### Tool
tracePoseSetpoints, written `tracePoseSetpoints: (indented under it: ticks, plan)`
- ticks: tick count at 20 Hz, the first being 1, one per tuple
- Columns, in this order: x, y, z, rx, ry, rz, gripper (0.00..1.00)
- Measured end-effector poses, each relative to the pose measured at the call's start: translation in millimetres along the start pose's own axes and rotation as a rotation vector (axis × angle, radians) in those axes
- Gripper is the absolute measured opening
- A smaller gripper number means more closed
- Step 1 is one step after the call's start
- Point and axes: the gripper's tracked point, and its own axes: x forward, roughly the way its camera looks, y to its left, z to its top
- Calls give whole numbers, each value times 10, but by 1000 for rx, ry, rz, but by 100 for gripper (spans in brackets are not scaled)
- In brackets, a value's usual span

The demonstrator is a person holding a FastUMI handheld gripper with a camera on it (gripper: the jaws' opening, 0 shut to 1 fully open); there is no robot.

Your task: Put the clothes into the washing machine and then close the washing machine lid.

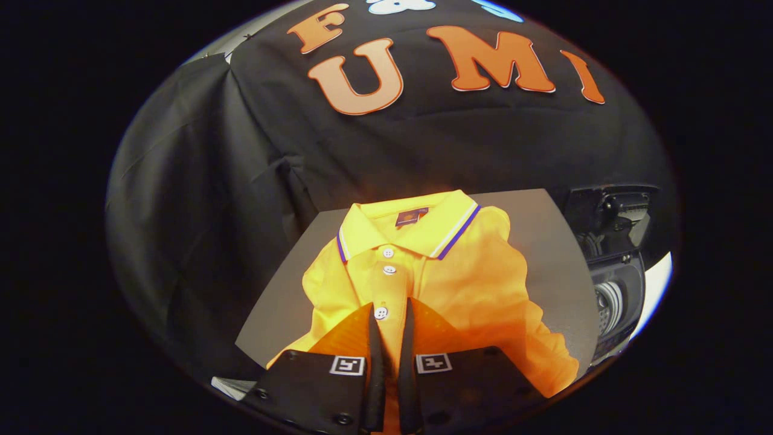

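Gripper view looks along the tool (389, 314), whose two fingers stand nearly together with a narrow strip of yellow fabric between them, right at the button placket. They appear clamped on a pinch of the polo shirt (459, 284), though the fold hides whether both pads truly press on the cloth, so the grip reads as likely rather than certain. Pinching at the placket makes sense: the doubled cloth there gives the fingers a thick ridge to hold.

Just ahead of the fingertips sits a white button (380, 312), with two more in line beyond it running up to the collar (416, 232), which is trimmed in white and blue. The shirt lies folded, front up, on the grey tabletop (543, 241), its body spreading out to both sides of the fingers.

Beyond the shirt and off to the right of the tabletop stands the washing machine (616, 290), dark, with its drum visible through the open front, so the clothes have yet to go in and the lid is yet to be closed.

From the downward look of the camera, I judge the hand holds the tool low and tilted toward the tabletop, pointing along the shirt toward the collar.
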Motion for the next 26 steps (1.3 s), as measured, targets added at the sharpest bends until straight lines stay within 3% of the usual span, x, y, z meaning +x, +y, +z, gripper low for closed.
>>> tracePoseSetpoints:
  ticks: [5,16,26]
  plan:
    - [-330,-405,89,-86,-58,-102,17]
    - [-1066,-1256,512,-18,-165,-181,17]
    - [-1504,-2603,878,38,-195,-254,17]
